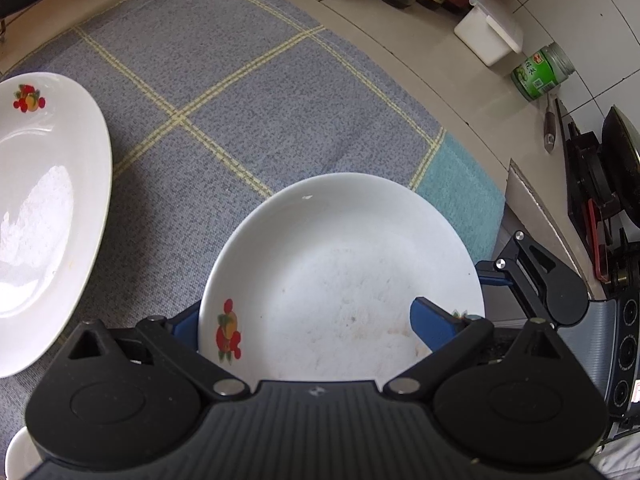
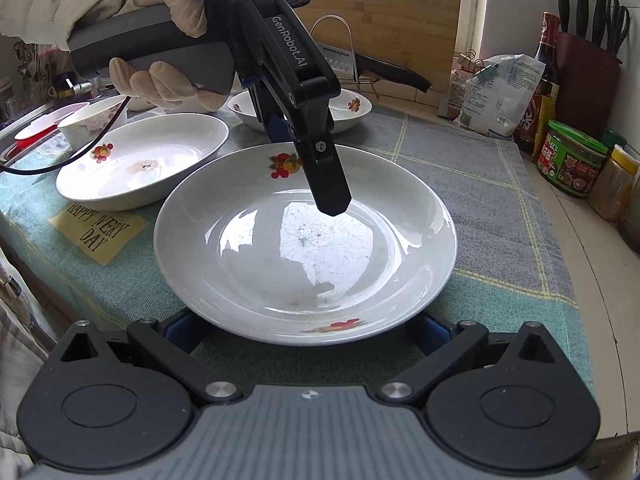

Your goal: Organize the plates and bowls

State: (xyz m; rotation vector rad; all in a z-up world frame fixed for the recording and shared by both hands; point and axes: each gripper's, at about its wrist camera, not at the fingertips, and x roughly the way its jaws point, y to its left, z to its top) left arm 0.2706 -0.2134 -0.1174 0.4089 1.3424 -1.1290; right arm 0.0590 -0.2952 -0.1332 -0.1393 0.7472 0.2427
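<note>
A round white plate (image 2: pixel 304 240) with fruit prints lies on the checked cloth; it also shows in the left wrist view (image 1: pixel 344 264). My left gripper (image 1: pixel 308 328) straddles its far rim, one finger (image 2: pixel 326 184) over the plate's inside and the other under the rim, hidden. I cannot tell whether it pinches the rim. My right gripper (image 2: pixel 304 332) is open at the plate's near rim, its blue pads (image 2: pixel 182 330) low at either side. An oval white dish (image 2: pixel 140 160) lies to the left, seen also in the left wrist view (image 1: pixel 44 216). A white bowl (image 2: pixel 348 114) sits behind.
A small flowered bowl (image 2: pixel 94 124) and a red item stand at the far left by the sink. Jars (image 2: pixel 570 158), sauce bottles, a knife block (image 2: pixel 586 68) and a bag line the right and back. A stove (image 1: pixel 608 184) and white container (image 1: pixel 488 36) flank the cloth.
</note>
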